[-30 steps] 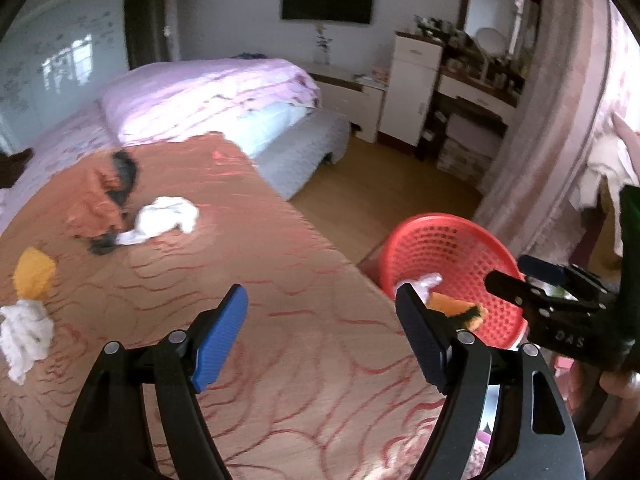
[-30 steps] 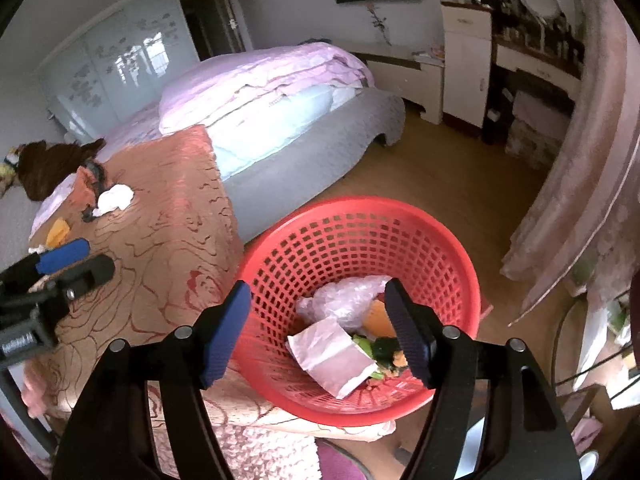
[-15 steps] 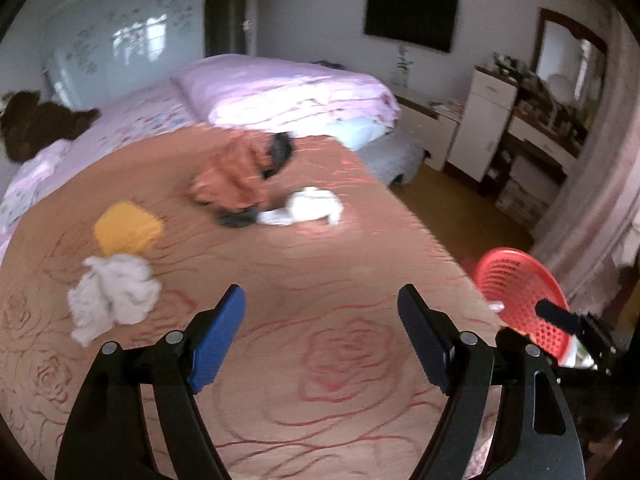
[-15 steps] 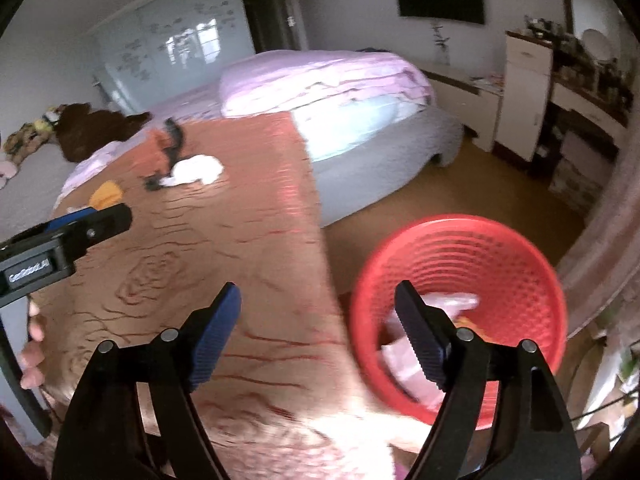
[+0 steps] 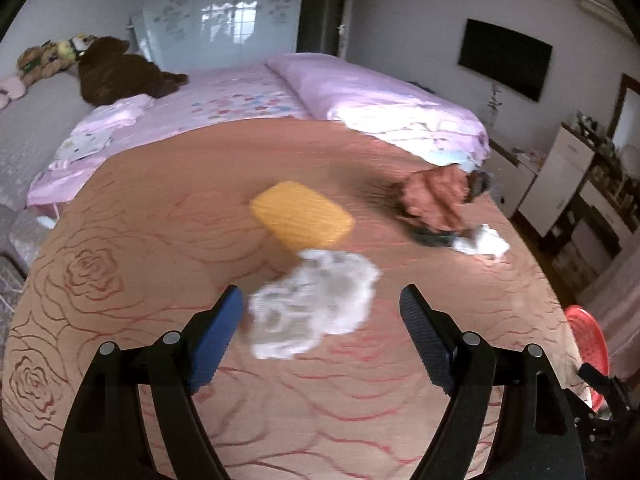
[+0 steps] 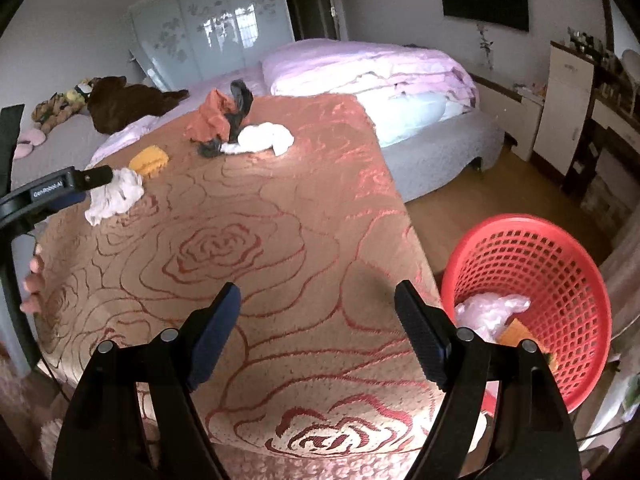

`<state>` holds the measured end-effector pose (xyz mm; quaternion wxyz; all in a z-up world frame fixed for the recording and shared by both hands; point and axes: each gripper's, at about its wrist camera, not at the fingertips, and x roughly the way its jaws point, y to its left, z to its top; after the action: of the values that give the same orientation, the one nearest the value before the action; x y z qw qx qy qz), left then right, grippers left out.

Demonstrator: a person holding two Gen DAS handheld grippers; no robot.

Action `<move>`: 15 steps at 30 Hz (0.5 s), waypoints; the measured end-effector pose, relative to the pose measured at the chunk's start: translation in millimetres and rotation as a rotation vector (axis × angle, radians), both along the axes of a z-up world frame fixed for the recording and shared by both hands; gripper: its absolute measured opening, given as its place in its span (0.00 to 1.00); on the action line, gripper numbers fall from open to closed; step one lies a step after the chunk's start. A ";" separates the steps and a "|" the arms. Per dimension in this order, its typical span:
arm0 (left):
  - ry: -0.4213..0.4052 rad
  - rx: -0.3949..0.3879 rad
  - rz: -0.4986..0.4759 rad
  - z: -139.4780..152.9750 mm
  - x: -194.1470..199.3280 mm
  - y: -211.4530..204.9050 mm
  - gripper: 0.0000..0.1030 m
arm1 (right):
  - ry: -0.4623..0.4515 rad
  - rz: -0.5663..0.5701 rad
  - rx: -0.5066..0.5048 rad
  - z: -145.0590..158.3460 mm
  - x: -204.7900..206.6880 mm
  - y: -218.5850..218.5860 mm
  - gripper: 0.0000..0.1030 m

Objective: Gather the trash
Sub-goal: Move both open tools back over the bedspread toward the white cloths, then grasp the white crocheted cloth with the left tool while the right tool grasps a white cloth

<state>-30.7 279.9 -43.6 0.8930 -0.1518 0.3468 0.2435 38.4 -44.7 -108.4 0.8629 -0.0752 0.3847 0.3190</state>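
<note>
My left gripper (image 5: 321,311) is open, and a crumpled white tissue wad (image 5: 316,307) lies on the brown rose-patterned blanket (image 5: 160,264) between its fingers. A yellow sponge (image 5: 302,215) lies just beyond it. Farther right lie an orange-brown crumpled wrapper with dark scraps (image 5: 436,200) and a second white wad (image 5: 482,242). My right gripper (image 6: 318,308) is open and empty over the blanket's near end (image 6: 248,248). The red mesh basket (image 6: 560,264) stands on the floor to its right and holds clear plastic and other scraps. The right wrist view also shows the left gripper (image 6: 86,184) at the tissue wad (image 6: 114,195).
A pink duvet (image 6: 372,66) and a grey bed edge (image 6: 448,152) lie beyond the blanket. Plush toys (image 5: 108,70) sit at the far left. White cabinets and a cluttered dresser (image 6: 572,92) stand along the right wall, with wood floor (image 6: 500,192) beside the basket.
Both grippers have swung left, away from the basket and over the blanket. My left gripper has closed in on the near tissue wad, which now lies between its open fingers.
</note>
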 end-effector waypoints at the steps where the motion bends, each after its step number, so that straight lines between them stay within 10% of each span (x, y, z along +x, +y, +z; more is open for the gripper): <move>1: 0.004 -0.003 0.001 -1.2 -0.7 3.4 0.75 | -0.008 0.002 -0.001 -0.7 -1.2 0.7 0.75; 15: 0.061 -0.083 -0.026 -28.6 23.2 24.0 0.74 | -0.086 0.026 -0.050 -8.4 -11.8 6.1 0.81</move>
<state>-7.5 303.9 -72.2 0.8779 -0.1767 0.3857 0.2218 26.6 -38.6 -116.8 0.8722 -0.1155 0.3543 0.3170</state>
